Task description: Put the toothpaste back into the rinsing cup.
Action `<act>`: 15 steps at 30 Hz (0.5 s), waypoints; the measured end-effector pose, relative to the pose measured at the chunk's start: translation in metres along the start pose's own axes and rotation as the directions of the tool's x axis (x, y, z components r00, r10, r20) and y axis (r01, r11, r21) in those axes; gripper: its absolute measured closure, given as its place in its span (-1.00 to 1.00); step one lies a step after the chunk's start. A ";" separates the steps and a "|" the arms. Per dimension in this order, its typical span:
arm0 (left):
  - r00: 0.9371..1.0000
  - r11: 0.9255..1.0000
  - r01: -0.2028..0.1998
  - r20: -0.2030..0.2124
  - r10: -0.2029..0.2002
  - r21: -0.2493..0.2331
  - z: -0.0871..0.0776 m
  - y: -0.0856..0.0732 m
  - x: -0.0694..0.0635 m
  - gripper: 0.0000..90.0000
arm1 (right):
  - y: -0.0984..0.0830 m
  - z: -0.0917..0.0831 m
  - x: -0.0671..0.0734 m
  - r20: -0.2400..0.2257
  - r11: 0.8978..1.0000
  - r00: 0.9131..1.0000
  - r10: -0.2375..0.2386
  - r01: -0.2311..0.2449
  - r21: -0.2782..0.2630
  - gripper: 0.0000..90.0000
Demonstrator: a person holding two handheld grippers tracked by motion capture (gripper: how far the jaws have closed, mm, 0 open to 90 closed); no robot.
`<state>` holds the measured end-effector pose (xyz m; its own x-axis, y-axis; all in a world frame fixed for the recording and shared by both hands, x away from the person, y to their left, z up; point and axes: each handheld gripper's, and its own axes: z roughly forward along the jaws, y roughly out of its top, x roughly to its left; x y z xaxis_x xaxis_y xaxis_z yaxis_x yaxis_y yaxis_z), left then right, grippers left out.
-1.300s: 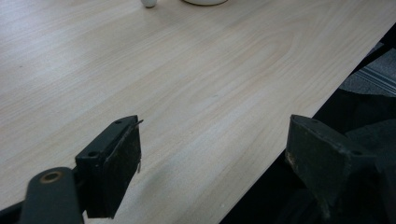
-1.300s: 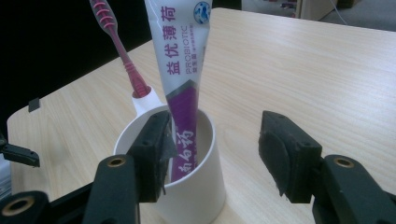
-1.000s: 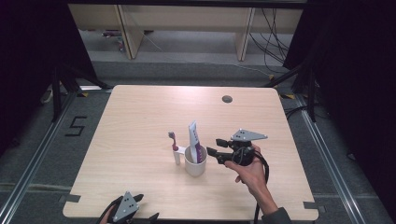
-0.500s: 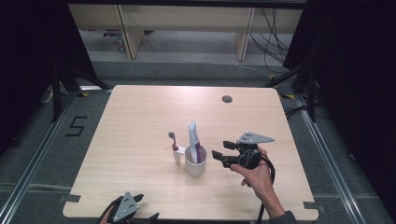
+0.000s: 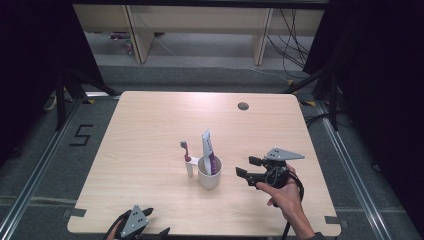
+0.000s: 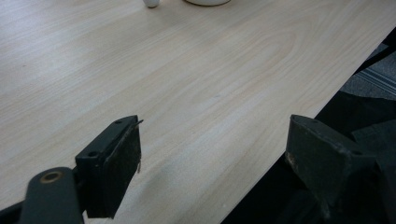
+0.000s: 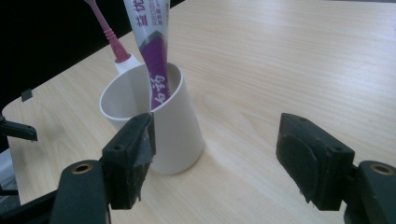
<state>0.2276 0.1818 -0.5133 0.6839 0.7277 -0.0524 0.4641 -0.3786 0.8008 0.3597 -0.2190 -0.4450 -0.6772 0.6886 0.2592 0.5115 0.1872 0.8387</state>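
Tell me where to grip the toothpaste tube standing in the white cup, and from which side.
Probably pinch the toothpaste tube on its flat upper part above the cup rim, coming from above: it leans upright, and the cup wall hides its lower half.

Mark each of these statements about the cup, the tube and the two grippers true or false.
1. The tube stands in the cup. True.
2. The right gripper grips the cup. False: its jaws are open, apart from the cup.
3. The toothbrush lies flat on the table. False: it stands upright beside the cup.
4. The left gripper is open with nothing between its jaws. True.
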 end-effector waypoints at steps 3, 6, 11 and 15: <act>1.000 1.000 -0.022 -0.010 0.022 0.015 0.000 0.000 0.002 -0.60 | -0.006 -0.004 -0.003 -0.003 1.000 1.000 0.007 -0.007 -0.006 -0.38; 1.000 0.999 -0.020 -0.007 0.021 0.025 -0.001 0.000 0.002 -0.60 | -0.011 -0.007 -0.007 0.016 1.000 1.000 -0.007 0.007 -0.001 -0.38; 1.000 1.000 -0.010 -0.007 0.010 0.008 0.000 0.001 0.001 -0.60 | -0.021 -0.011 -0.007 0.020 1.000 1.000 0.006 -0.007 0.009 -0.41; 0.999 0.999 -0.032 -0.016 0.032 0.028 -0.002 0.001 0.002 -0.60 | -0.027 -0.015 -0.004 0.016 1.000 1.000 0.025 -0.025 0.015 -0.43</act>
<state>0.2284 0.1834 -0.5116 0.6895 0.7241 -0.0170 0.4576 -0.4173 0.7852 0.3408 -0.2376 -0.4620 -0.6553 0.7045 0.2725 0.5362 0.1798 0.8247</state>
